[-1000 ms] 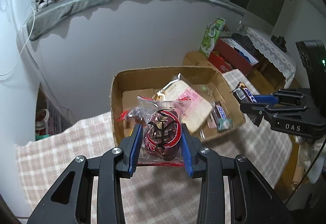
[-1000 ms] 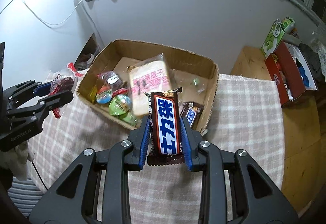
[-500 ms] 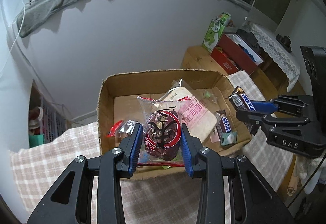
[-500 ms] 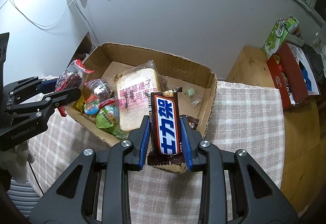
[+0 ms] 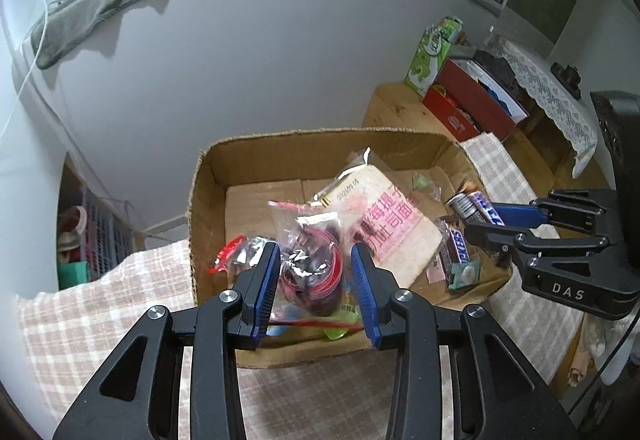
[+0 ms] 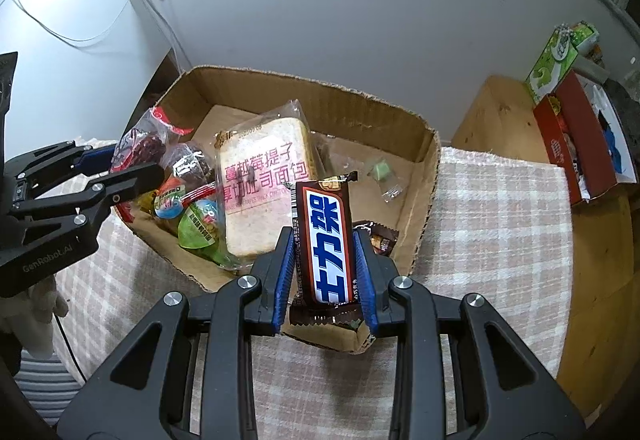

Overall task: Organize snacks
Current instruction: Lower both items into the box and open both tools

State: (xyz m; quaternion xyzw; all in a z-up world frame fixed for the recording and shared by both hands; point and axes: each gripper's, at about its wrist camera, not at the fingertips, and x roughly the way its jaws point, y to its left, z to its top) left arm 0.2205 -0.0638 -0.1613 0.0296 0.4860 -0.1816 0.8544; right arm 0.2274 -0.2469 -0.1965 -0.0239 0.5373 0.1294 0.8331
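An open cardboard box sits on a checked tablecloth and holds several snacks, among them a bagged toast slice with pink print. My left gripper is open over the box's near left side; a clear red-trimmed snack bag sits loose between its blue pads, blurred. My right gripper is shut on a brown, blue and white chocolate bar, held upright over the box's near right corner.
A wooden cabinet stands right of the table with a red box and a green carton on it. A grey wall rises behind the box. A crate sits on the floor at the left.
Both grippers moved forward over the box. My left gripper's jaws opened and the red-trimmed bag slipped down and turned between them. The right still grips the chocolate bar.
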